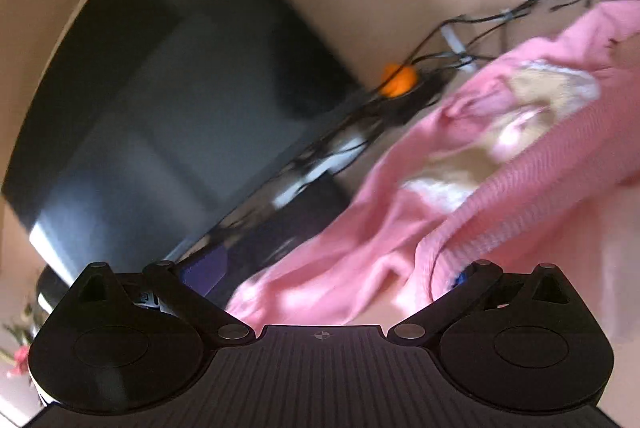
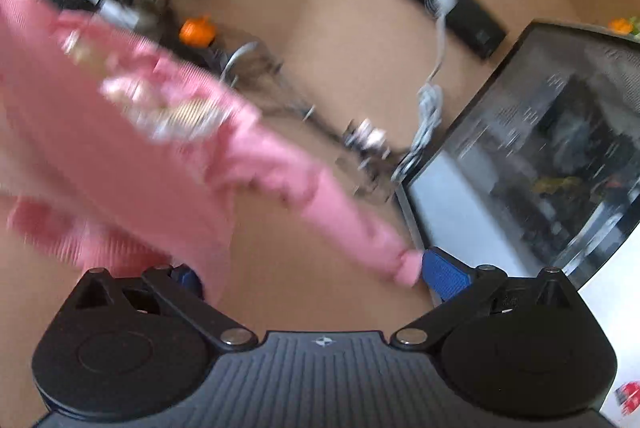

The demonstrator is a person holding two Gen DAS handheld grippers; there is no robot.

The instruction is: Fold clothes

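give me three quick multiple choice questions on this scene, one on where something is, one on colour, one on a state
1. In the right wrist view, where is the small orange ball?
A. On the tan surface beside the tangle of dark cables
B. Between the jaws
C. On top of the garment

2. What colour is the ribbed knit garment?
A. Green
B. Pink
C. Black

3. How do the jaws of the right gripper stand?
A. Shut flat together
B. Wide apart, pink cloth against the blue finger pad
C. Out of view

Answers:
1 A, the ball lies on the surface next to the cables.
2 B, the fabric is pink, with a pale cream print.
3 B, the two pads sit far apart with the tip of a sleeve at one.
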